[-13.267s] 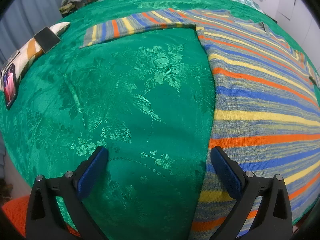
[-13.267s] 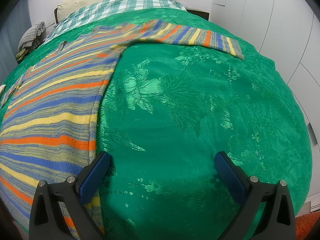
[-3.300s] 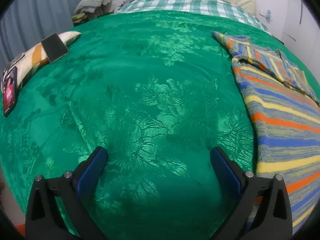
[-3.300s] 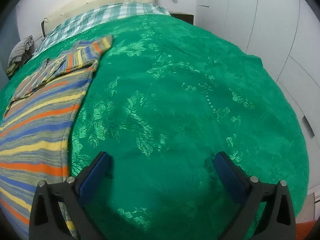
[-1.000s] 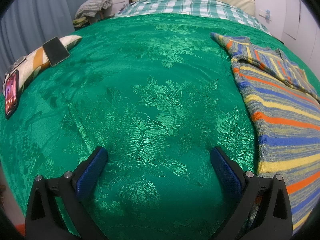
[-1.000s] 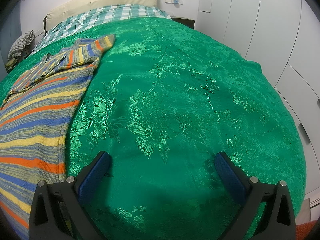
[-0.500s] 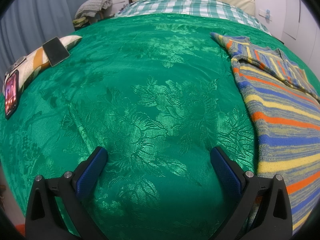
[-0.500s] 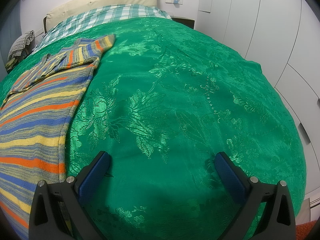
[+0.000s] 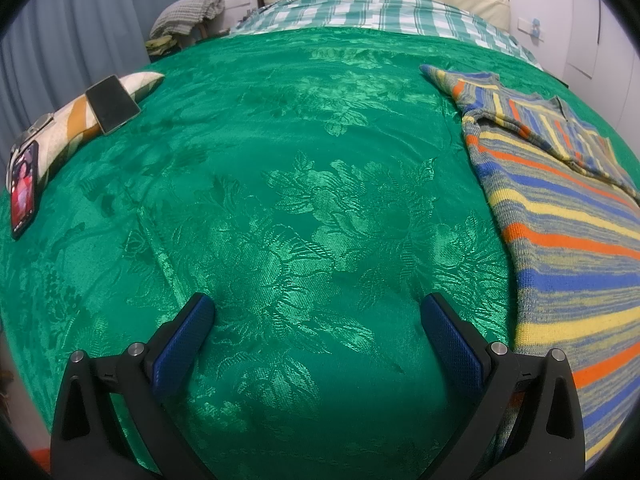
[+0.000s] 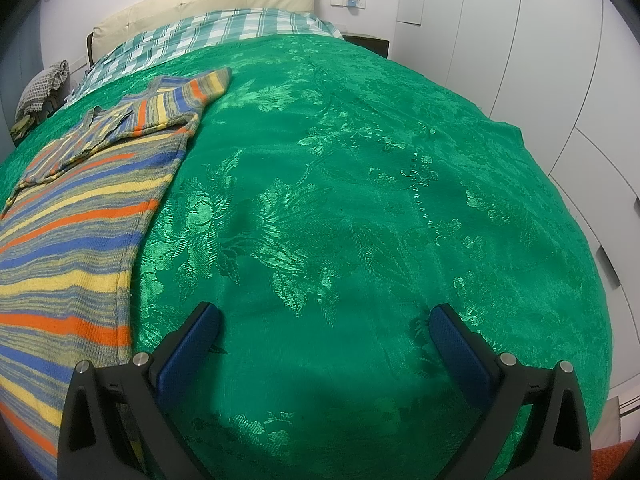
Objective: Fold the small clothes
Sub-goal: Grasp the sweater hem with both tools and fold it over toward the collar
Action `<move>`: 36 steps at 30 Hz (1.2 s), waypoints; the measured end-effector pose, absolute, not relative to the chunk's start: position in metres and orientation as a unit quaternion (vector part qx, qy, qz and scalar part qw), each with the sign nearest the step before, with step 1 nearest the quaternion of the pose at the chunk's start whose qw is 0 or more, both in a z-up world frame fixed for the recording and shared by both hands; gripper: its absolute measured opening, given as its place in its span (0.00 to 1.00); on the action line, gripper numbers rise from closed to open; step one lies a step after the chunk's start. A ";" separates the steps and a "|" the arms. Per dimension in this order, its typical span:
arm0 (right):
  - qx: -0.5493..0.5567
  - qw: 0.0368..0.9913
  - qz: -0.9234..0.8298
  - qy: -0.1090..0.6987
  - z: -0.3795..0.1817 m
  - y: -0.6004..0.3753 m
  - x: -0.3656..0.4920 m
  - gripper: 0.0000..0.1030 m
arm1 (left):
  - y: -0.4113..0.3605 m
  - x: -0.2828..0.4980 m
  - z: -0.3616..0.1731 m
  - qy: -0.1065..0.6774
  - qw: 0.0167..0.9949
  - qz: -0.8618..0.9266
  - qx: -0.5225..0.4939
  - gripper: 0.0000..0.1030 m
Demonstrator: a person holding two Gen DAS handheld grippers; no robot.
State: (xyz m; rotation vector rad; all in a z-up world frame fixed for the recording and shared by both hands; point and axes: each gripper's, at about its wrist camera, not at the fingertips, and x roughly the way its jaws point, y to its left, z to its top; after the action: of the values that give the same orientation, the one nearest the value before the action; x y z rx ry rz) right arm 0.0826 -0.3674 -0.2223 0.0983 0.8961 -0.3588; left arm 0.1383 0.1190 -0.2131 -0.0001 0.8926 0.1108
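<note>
A striped knit sweater [image 9: 560, 216] in blue, orange, yellow and grey lies flat on the green bedspread [image 9: 300, 184], both sleeves folded in over its chest. It fills the right of the left wrist view and the left of the right wrist view [image 10: 76, 216]. My left gripper [image 9: 316, 320] is open and empty, over bare bedspread just left of the sweater's hem. My right gripper [image 10: 324, 320] is open and empty, over bare bedspread [image 10: 360, 184] just right of the hem.
Two phones [image 9: 112, 104] [image 9: 24, 188] lie on a striped cushion [image 9: 68, 124] at the bed's left edge. A checked sheet [image 9: 380, 12] and a cream headboard [image 10: 208, 0] are at the far end. White wardrobe doors [image 10: 540, 40] stand on the right.
Over the last second nothing has visibly moved. Since 13 seconds ago both sleeves, then spread out sideways, have been folded in over the sweater's chest.
</note>
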 end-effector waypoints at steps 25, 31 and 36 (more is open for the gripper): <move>0.181 0.744 0.114 0.633 -0.203 -0.325 0.034 0.09 | 0.086 0.052 -0.180 0.617 0.771 -0.156 -0.022 0.03; 0.239 0.781 0.144 0.559 -0.154 -0.355 0.065 0.09 | 0.124 0.114 -0.118 0.557 0.792 -0.203 -0.148 0.03; 0.256 0.824 0.143 0.485 -0.120 -0.371 0.163 0.09 | 0.122 0.230 -0.094 0.517 0.817 -0.192 -0.166 0.03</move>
State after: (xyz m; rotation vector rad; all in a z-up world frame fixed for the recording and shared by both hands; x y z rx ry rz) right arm 0.1626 -0.3713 -0.1197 0.5440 1.0313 0.3051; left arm 0.2303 0.1219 -0.0937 -0.3539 1.1018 -0.4100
